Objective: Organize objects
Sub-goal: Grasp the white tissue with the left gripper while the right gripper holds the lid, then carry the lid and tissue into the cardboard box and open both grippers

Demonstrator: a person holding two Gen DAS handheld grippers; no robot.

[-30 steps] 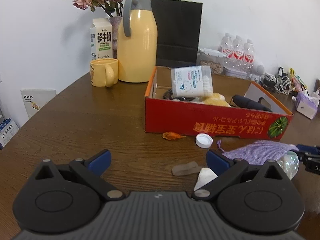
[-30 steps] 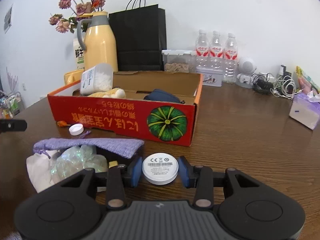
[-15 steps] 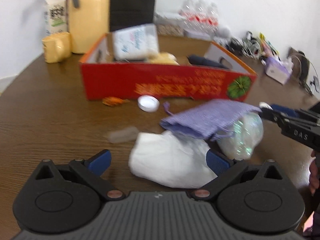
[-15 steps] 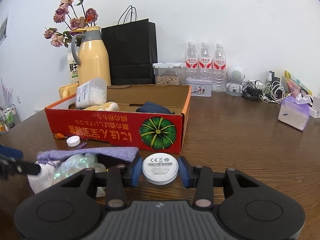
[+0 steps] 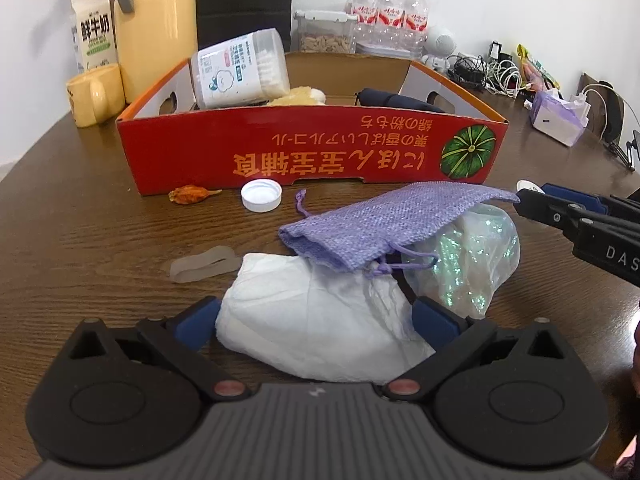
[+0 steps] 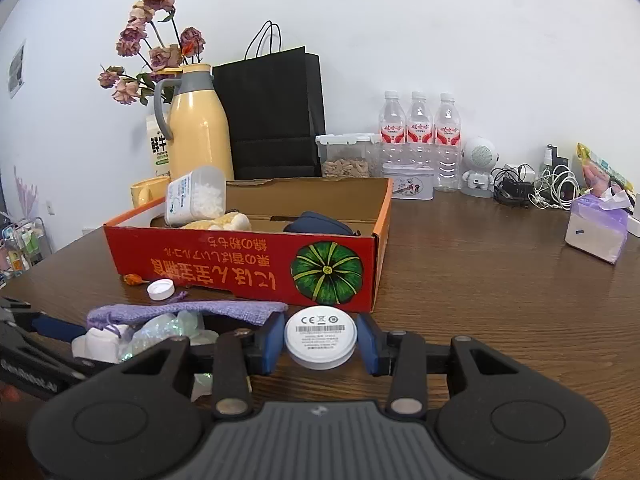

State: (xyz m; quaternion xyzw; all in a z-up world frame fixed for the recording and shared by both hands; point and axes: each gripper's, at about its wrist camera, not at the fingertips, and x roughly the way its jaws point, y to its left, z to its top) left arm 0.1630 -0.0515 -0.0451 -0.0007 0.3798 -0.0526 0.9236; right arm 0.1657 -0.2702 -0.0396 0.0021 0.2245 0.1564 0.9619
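My left gripper (image 5: 316, 322) is open, its blue pads on either side of a crumpled white tissue (image 5: 320, 328) on the wooden table. A purple woven pouch (image 5: 384, 220) lies over the tissue and a shiny plastic bag (image 5: 468, 256). My right gripper (image 6: 320, 342) is shut on a round white disc (image 6: 320, 336) with a printed label and holds it above the table, just before the red cardboard box (image 6: 240, 264). The box (image 5: 312, 152) holds a cotton swab jar (image 5: 240, 68), a yellow item and a dark blue object.
A white bottle cap (image 5: 261, 196), a dried orange bit (image 5: 188, 194) and a clear rubber band (image 5: 202, 268) lie before the box. A yellow thermos (image 6: 198, 124), mug, milk carton, flowers, black bag, water bottles (image 6: 420, 136), cables and tissue pack (image 6: 596, 232) line the back.
My left gripper has swung right and forward until the white tissue sits between its open pads. My right gripper has risen with the white disc.
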